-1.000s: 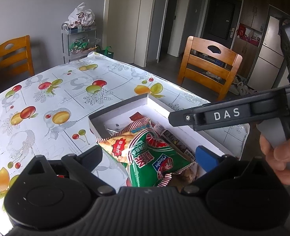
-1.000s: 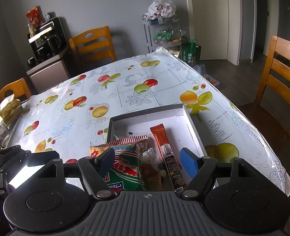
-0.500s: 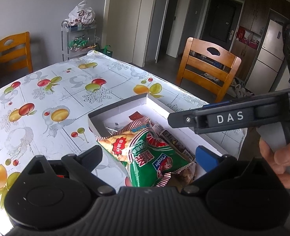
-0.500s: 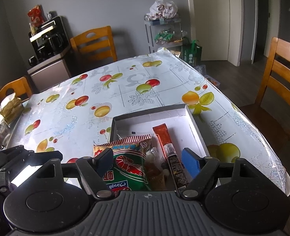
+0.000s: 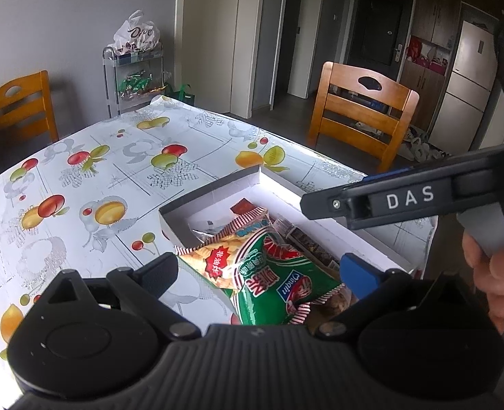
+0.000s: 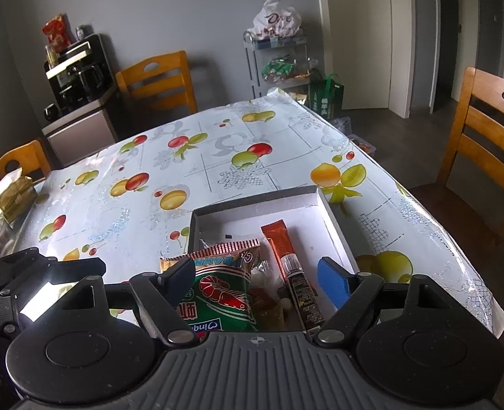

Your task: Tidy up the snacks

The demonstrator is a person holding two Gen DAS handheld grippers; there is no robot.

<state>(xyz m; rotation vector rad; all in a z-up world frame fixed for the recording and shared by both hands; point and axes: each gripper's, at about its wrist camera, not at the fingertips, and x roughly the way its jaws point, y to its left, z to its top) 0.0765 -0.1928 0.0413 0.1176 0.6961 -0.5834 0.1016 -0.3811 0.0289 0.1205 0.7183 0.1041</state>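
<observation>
A shallow white box (image 5: 210,194) (image 6: 252,201) lies on the fruit-print tablecloth (image 5: 98,177) near the table's right edge. It holds a green prawn-cracker bag (image 5: 269,273) (image 6: 221,294), a long orange-and-black stick pack (image 6: 286,256) and some small wrapped snacks. My left gripper (image 5: 258,271) hovers open over the bag's near end, its pads clear of it. My right gripper (image 6: 257,278) is open above the same pile, with nothing pressed between its pads. One right gripper finger (image 5: 371,201), marked DAS, reaches over the box, held by a hand (image 5: 498,266).
Wooden chairs (image 5: 361,116) (image 6: 159,82) stand around the table. A metal shelf cart (image 6: 279,58) with bags is past the far end. Packets (image 6: 12,198) sit at the table's left edge. The table's right edge (image 6: 457,256) drops off close to the box.
The right gripper's jaws have spread slightly wider. Both hands and the snacks have stayed where they were.
</observation>
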